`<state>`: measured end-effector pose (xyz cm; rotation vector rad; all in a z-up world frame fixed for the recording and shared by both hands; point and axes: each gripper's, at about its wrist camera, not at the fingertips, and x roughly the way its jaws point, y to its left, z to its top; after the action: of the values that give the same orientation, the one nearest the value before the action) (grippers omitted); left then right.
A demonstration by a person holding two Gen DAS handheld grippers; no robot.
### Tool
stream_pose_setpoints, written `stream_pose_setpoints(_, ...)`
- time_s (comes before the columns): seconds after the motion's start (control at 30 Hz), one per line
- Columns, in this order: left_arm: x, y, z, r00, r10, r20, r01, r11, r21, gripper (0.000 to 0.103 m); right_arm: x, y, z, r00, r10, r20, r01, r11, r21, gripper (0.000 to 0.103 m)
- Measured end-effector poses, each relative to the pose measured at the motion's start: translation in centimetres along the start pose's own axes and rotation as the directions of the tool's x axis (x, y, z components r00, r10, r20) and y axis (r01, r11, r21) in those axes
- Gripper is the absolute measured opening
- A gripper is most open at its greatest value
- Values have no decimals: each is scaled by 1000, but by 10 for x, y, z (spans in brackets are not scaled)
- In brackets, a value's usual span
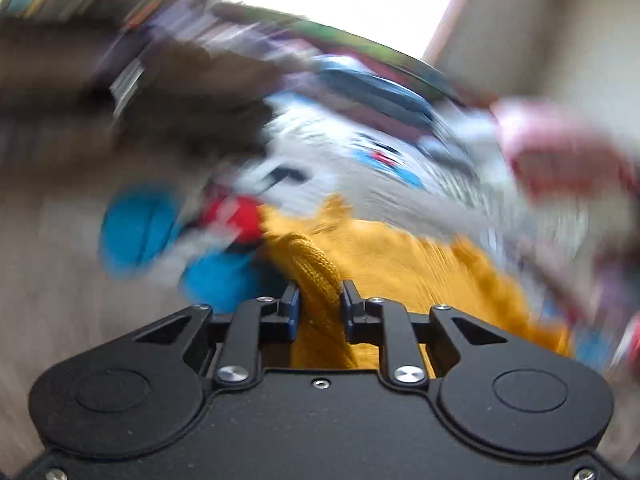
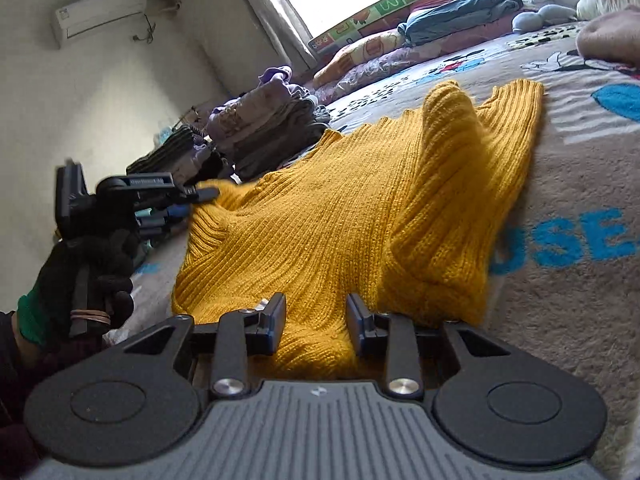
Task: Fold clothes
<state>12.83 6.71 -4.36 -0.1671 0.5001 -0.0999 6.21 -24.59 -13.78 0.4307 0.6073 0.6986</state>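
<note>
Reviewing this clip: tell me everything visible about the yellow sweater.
The yellow sweater is a mustard rib-knit garment, soft and thick-looking, lying rumpled on the printed grey bedspread. One ribbed end stands up in a peak toward the far side. The right gripper has a fold of its near edge bunched between its fingers. The left gripper pinches another part, and the left wrist view shows knit gathered tight between its pads. The left wrist view is heavily blurred.

Open blanket on your right, clutter on your left.
Right of the yellow sweater [image 2: 360, 200] the grey blanket [image 2: 560, 300] lies bare, so you can pass there. On your left the folded clothes stack [image 2: 264, 132] and your left gripper [image 2: 208, 194] crowd the sweater's edge; pillows [image 2: 440, 20] block the far side.
</note>
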Motion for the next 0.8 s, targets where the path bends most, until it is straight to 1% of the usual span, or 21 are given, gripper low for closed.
stream_pose_setpoints(0.03, 3, -25, 0, 1000, 12, 9, -14, 989, 145, 18, 1, -2, 1, 1000, 8, 4, -8, 1000, 9, 33)
stream_pose_setpoints(0.07, 6, -50, -2, 1000, 16, 9, -18, 960, 279, 18, 2, -4, 1, 1000, 15, 6, -15, 1000, 13, 33)
stream_pose_setpoints(0.1, 12, -71, -11, 1000, 10, -8, -6, 921, 391, 18, 3, -6, 1, 1000, 21, 8, -21, 1000, 16, 33)
stream_pose_setpoints(0.13, 20, -87, -20, 999, 8, -38, 11, 881, 473, 20, 2, -6, 1, 1000, 25, 9, -25, 999, 19, 33)
stream_pose_setpoints(0.17, 27, -102, -30, 998, 8, -68, 31, 834, 551, 25, 2, -7, 2, 1000, 30, 10, -30, 999, 23, 32)
stream_pose_setpoints(0.2, 34, -111, -40, 995, 10, -96, 49, 800, 598, 37, 1, -7, 2, 999, 34, 10, -34, 999, 25, 32)
stream_pose_setpoints(0.23, 39, -115, -48, 991, -1, -136, 86, 782, 617, 44, 1, -8, 2, 999, 36, 10, -37, 999, 27, 32)
stream_pose_setpoints(0.27, 39, -115, -51, 985, -27, -172, 127, 784, 607, 47, 1, -8, 3, 999, 39, 9, -39, 999, 28, 32)
stream_pose_setpoints(0.33, 29, -110, -50, 981, -69, -181, 163, 800, 578, 48, 2, -8, 4, 999, 43, 7, -44, 999, 30, 32)
stream_pose_setpoints(0.37, 26, -103, -44, 978, -87, -190, 180, 813, 554, 48, 2, -9, 5, 999, 46, 5, -46, 998, 32, 32)
stream_pose_setpoints(0.43, 16, -86, -27, 973, -141, -184, 214, 850, 481, 48, 4, -10, 6, 999, 51, 2, -51, 998, 35, 32)
stream_pose_setpoints(0.53, 7, -57, 3, 975, -167, -144, 208, 915, 347, 48, 6, -11, 7, 998, 60, -3, -59, 998, 38, 32)
stream_pose_setpoints(0.6, 13, -41, 22, 979, -157, -131, 187, 949, 256, 48, 7, -12, 8, 998, 64, -5, -64, 997, 42, 32)
stream_pose_setpoints(0.63, 20, -36, 31, 981, -141, -131, 167, 961, 218, 48, 7, -12, 8, 998, 66, -5, -65, 997, 44, 32)
stream_pose_setpoints(0.67, 27, -28, 37, 983, -125, -134, 149, 972, 184, 48, 7, -12, 8, 998, 66, -4, -66, 997, 45, 32)
stream_pose_setpoints(0.7, 38, -23, 42, 981, -123, -152, 145, 979, 143, 48, 8, -12, 8, 998, 68, -3, -68, 997, 45, 32)
stream_pose_setpoints(0.73, 48, -18, 46, 978, -121, -171, 140, 985, 102, 48, 8, -12, 8, 998, 69, -1, -69, 997, 45, 32)
stream_pose_setpoints(0.8, 69, -14, 49, 969, -121, -217, 135, 990, 50, 47, 9, -12, 7, 997, 72, 2, -72, 996, 45, 32)
